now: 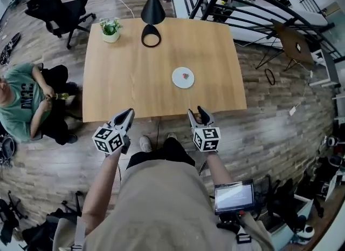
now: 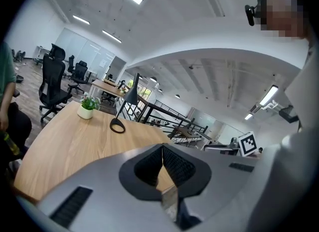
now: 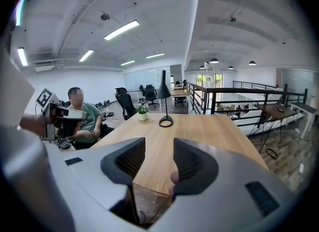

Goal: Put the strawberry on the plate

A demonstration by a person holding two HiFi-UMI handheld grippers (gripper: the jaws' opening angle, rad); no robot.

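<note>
Small red strawberry (image 1: 186, 75) sits on round white plate (image 1: 177, 80), right of centre on pale wood-grain worktop (image 1: 129, 77). Left claw (image 1: 128, 113) clenched, ribbed black pads (image 2: 148, 166) meeting, nothing between. Right claw (image 1: 196, 112) released, empty. Both at near worktop edge, well apart from plate

We see the plate (image 1: 178, 81) in the head view only: small, round and white, lying flat on the wooden bench (image 1: 129, 82). It sits a little right of the bench's middle and somewhat nearer the person's edge than the far one, with bare wood all around it. The strawberry (image 1: 185, 75) is on the plate, a small red spot just off the plate's middle, toward its far right side. It is too small for us to tell how it is turned or whether it has leaves.
</note>
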